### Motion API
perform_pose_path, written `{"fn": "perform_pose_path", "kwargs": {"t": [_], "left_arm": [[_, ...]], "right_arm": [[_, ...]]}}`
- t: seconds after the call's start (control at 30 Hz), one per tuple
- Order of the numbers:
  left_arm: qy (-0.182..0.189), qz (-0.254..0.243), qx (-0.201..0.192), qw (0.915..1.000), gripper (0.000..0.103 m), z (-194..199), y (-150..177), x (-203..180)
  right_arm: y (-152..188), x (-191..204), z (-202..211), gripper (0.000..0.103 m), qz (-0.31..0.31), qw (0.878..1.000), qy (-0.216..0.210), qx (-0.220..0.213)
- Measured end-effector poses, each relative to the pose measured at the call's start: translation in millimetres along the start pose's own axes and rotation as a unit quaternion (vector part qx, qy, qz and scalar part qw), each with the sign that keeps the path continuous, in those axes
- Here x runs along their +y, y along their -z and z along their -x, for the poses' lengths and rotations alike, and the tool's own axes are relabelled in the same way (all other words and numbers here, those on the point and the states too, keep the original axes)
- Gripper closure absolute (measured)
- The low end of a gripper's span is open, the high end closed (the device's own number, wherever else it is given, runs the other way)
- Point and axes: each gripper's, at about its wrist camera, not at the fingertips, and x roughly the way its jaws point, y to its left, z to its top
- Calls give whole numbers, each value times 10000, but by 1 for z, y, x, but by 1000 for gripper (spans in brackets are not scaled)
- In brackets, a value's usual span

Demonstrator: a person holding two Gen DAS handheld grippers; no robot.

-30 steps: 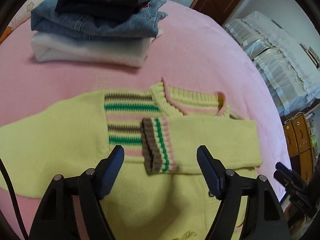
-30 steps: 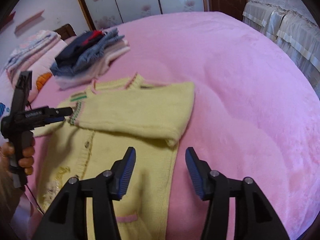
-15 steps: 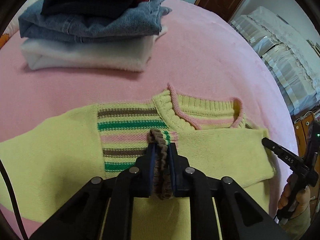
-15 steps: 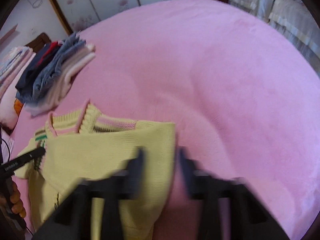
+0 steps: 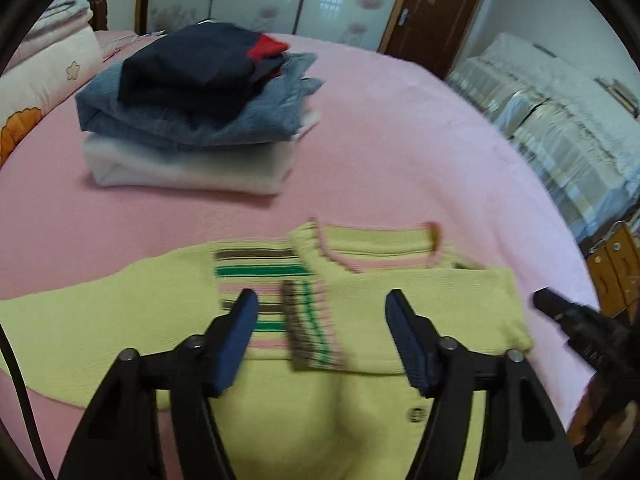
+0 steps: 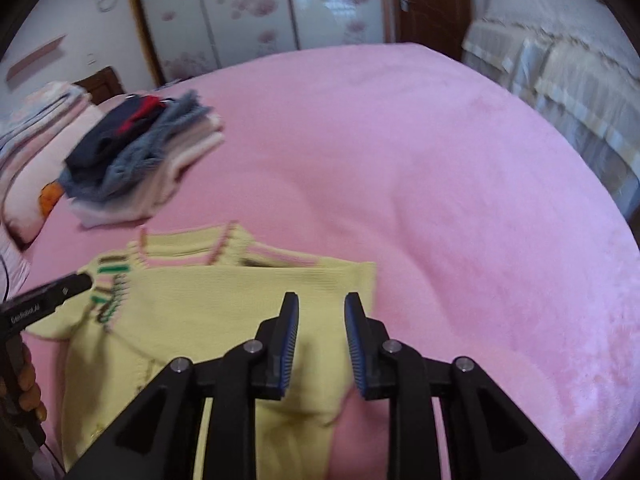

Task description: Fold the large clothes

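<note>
A yellow knit cardigan (image 5: 360, 408) lies on the pink bed (image 5: 400, 152), collar away from me. One sleeve is folded across the chest; its striped cuff (image 5: 310, 326) lies flat. My left gripper (image 5: 322, 312) is open and empty, jaws on either side of the cuff, just above it. My right gripper (image 6: 322, 312) is open and empty, with a narrower gap, above the folded sleeve's shoulder end on the cardigan (image 6: 224, 312). The other sleeve (image 5: 80, 320) stretches out to the left. The right gripper also shows at the left wrist view's right edge (image 5: 576, 324).
A stack of folded clothes (image 5: 200, 112), white, denim and navy, sits further back on the bed; it shows in the right wrist view too (image 6: 136, 160). Pillows (image 5: 36, 80) lie at the far left. A covered sofa (image 5: 560, 120) and a door (image 5: 432, 12) stand beyond the bed.
My left gripper closed on the striped cuff half a second ago and has since let go and opened. My right gripper moved forward over the sleeve's shoulder end and narrowed its gap.
</note>
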Motion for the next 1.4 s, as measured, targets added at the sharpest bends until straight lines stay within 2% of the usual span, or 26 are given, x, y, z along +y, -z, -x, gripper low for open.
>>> {"fn": "perform_pose_path", "kwargs": {"t": [0.07, 0.1, 0.13, 0.17, 0.2, 0.23, 0.27, 0.3, 0.37, 0.4, 0.47, 0.57, 0.67, 0.77, 0.83, 0.93, 1.0, 1.07, 1.17, 1.23, 1.3, 1.4], "left_arm": [[184, 10, 262, 9995, 38, -7, 3, -9], [235, 39, 429, 9988, 42, -15, 9, -12], [214, 71, 551, 9982, 56, -24, 13, -14], [224, 89, 642, 9976, 63, -31, 16, -16], [209, 130, 853, 9960, 76, -45, 23, -16], [125, 164, 940, 9954, 80, -52, 27, -14], [101, 183, 920, 9955, 81, -54, 36, -11], [85, 223, 862, 9960, 87, -55, 39, -5], [146, 328, 861, 9956, 90, -55, 41, 5], [217, 406, 887, 9950, 91, -55, 41, 9], [255, 435, 918, 9945, 91, -55, 40, 11], [140, 292, 893, 9955, 91, -56, 38, 6], [64, 140, 850, 9963, 86, -48, 35, -2], [-42, 66, 807, 9967, 69, -34, 30, -4], [-201, 23, 666, 9976, 50, -16, 27, -4], [-315, 20, 393, 9987, 40, 20, 25, 3], [-550, 2, 230, 9982, 34, 42, 26, 6], [-777, -14, 122, 9969, 32, 59, 26, 12], [-839, 78, -13, 9964, 32, 92, 32, 27], [-951, 103, -56, 9954, 32, 106, 33, 36], [-1093, 121, -133, 9938, 32, 120, 35, 43], [-1230, 157, -292, 9919, 32, 139, 39, 56]], "right_arm": [[6, 23, 6, 79, 164, 9996, -214, -31], [9, 32, 5, 80, 215, 9992, -338, -12], [13, 44, 4, 80, 291, 9985, -465, 4], [16, 52, 0, 80, 349, 9983, -471, 19], [17, 59, -7, 80, 400, 9982, -434, 67], [22, 62, -13, 80, 417, 9982, -401, 153], [26, 64, -19, 80, 397, 9983, -379, 218], [29, 64, -25, 81, 375, 9984, -320, 277], [37, 50, -32, 90, 346, 9989, 75, 315], [38, 43, -34, 102, 315, 9987, 262, 309], [41, 20, -37, 103, 6, 9990, 213, 402], [41, 8, -33, 103, -219, 9987, 214, 396], [41, 10, -30, 103, -291, 9985, 210, 402], [41, 15, -24, 100, -244, 9986, 254, 403], [40, 19, -19, 100, -307, 9983, 221, 441], [41, 21, -8, 100, -487, 9976, 100, 479], [43, 25, 4, 100, -582, 9972, 54, 462], [44, 31, 15, 100, -687, 9966, 32, 461], [45, 42, 31, 94, -835, 9954, 11, 465], [46, 51, 43, 83, -878, 9953, 54, 410], [45, 64, 55, 76, -875, 9956, 102, 321], [43, 85, 70, 75, -779, 9967, 117, 216]]}}
